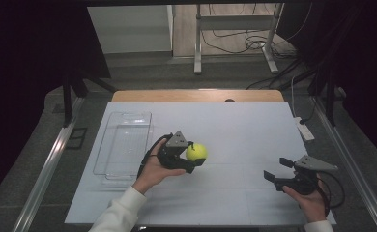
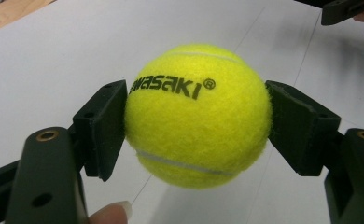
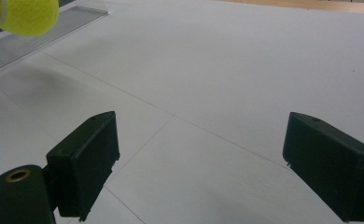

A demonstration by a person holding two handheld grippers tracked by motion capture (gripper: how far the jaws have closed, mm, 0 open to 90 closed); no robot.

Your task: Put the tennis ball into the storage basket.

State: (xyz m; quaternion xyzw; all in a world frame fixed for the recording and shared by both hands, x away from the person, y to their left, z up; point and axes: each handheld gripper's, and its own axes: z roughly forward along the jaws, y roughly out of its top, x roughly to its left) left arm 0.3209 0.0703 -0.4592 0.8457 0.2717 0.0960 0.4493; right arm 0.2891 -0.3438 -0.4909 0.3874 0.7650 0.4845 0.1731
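Observation:
A yellow tennis ball (image 1: 196, 152) with black lettering is held above the white table sheet (image 1: 235, 130), left of centre. My left gripper (image 1: 192, 155) is shut on the ball (image 2: 198, 114), one black pad pressing each side. A hand holds that gripper from below. At the right front, my right gripper (image 1: 277, 169) stands open over the sheet, nothing between its pads (image 3: 84, 161). The ball (image 3: 27, 16) shows at the top left corner of the right gripper view, lifted off the table.
A clear plastic tray (image 1: 123, 142) lies on the left of the sheet, just left of my left hand. The tray (image 3: 35, 39) also lies beyond the ball in the right gripper view. A wooden table edge (image 1: 196, 95) runs along the back. Cables and metal legs stand on the floor beyond.

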